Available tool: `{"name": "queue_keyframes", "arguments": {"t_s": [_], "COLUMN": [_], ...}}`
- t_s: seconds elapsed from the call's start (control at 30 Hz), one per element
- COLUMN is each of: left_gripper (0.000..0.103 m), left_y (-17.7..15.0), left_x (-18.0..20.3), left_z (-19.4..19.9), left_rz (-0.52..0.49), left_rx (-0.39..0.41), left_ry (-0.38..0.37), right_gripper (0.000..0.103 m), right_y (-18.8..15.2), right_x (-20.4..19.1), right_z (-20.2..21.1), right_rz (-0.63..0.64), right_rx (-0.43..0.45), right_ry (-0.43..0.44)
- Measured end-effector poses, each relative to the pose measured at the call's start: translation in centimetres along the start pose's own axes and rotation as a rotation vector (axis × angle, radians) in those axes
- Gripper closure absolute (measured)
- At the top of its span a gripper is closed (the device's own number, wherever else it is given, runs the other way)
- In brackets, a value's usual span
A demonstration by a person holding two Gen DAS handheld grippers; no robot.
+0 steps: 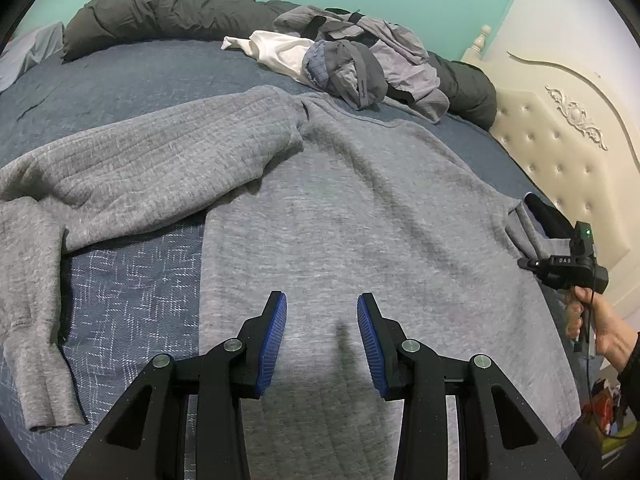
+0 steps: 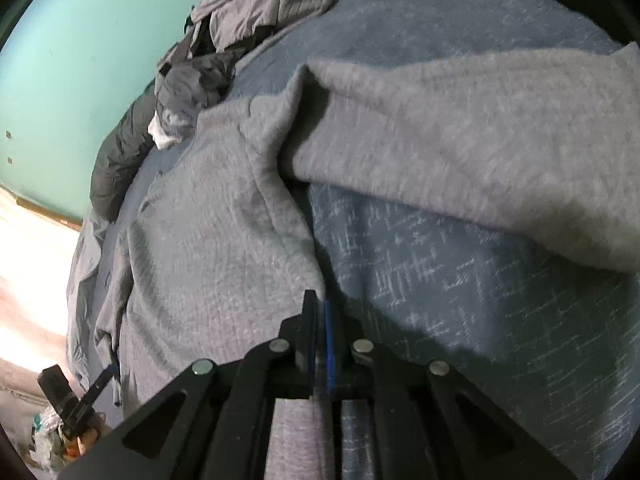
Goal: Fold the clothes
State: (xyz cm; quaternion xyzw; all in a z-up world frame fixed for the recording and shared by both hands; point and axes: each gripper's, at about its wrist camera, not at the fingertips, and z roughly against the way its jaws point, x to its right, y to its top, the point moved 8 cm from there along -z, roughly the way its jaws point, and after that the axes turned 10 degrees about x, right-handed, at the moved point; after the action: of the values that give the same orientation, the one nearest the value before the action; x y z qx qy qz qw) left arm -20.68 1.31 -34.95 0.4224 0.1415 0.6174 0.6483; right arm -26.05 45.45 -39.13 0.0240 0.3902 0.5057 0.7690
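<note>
Right gripper (image 2: 320, 312) closed at grey sweater (image 2: 208, 248) edge.

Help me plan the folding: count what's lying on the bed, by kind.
Grey sweater: 1
White garment: 1
Heap of grey clothes: 1 (the pieces in it cannot be told apart)
Dark rolled quilt: 1
Total: 4
</note>
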Motion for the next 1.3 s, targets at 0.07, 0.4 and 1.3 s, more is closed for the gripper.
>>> {"name": "queue_keyframes", "arguments": {"t_s": [0.07, 0.4, 1.3], "left_gripper": [0.063, 0.063, 0.054], "left_y": [0.1, 1.5, -9.7], "left_x": [0.0, 1.0, -4.0], "left_z": [0.1, 2.6, 13.2], "left_rz": [0.003, -0.014, 0.053], "left_rx": [-0.001, -0.019, -0.417], "left_ry": [-0.002, -0.002, 0.026], "right_gripper": [0.098, 0.071, 0.067], "right_y": [-0.4, -2.5, -16.9], "right_x": [0.2, -1.3, -2.3], "right_z": [0.2, 6.1, 15.2], "right_rz": [-0.005, 0.010, 0.216], "right_rx": [-0.016, -0.037, -0.241], "right_ry": [-0.005, 0.027, -0.031]}}
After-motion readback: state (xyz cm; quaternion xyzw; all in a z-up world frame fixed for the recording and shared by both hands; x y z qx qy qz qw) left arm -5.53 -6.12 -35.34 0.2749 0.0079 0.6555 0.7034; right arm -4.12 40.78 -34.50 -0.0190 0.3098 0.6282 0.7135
